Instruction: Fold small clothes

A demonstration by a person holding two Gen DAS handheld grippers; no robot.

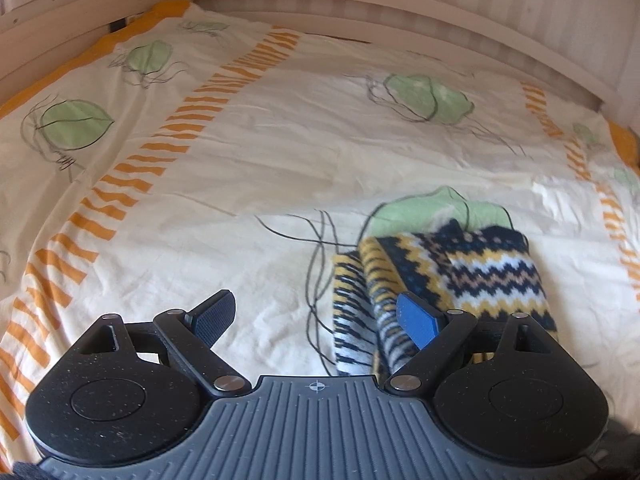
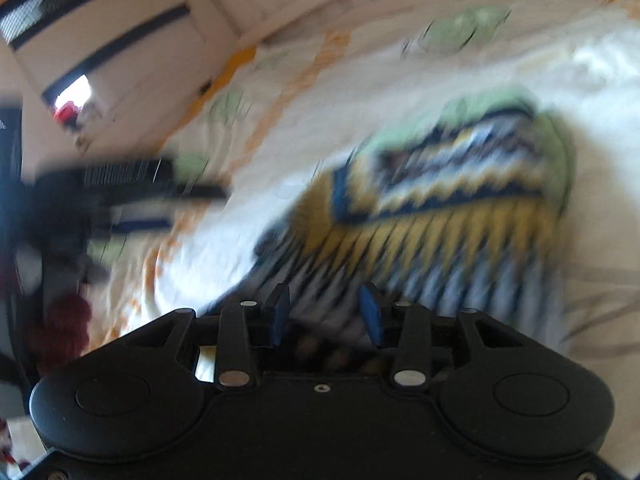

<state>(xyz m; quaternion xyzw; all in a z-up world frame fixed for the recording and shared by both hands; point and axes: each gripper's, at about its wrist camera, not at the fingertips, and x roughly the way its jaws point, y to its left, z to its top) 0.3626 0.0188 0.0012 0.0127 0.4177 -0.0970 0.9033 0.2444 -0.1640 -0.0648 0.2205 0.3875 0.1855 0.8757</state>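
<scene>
A small knitted garment (image 1: 444,284) with navy, yellow and white zigzag bands lies folded on the bed sheet, at the lower right of the left wrist view. My left gripper (image 1: 316,320) is open wide and empty; its right finger hangs over the garment's left edge. In the blurred right wrist view the same garment (image 2: 432,208) lies just beyond my right gripper (image 2: 326,312), which is open with nothing between its fingers. The left gripper (image 2: 120,196) shows there as a dark blur at the left.
The cream bed sheet (image 1: 248,152) with green leaves and orange stripes covers the bed. A white slatted bed frame (image 1: 360,4) runs along the far side. A white cabinet (image 2: 108,40) stands beyond the bed's left end.
</scene>
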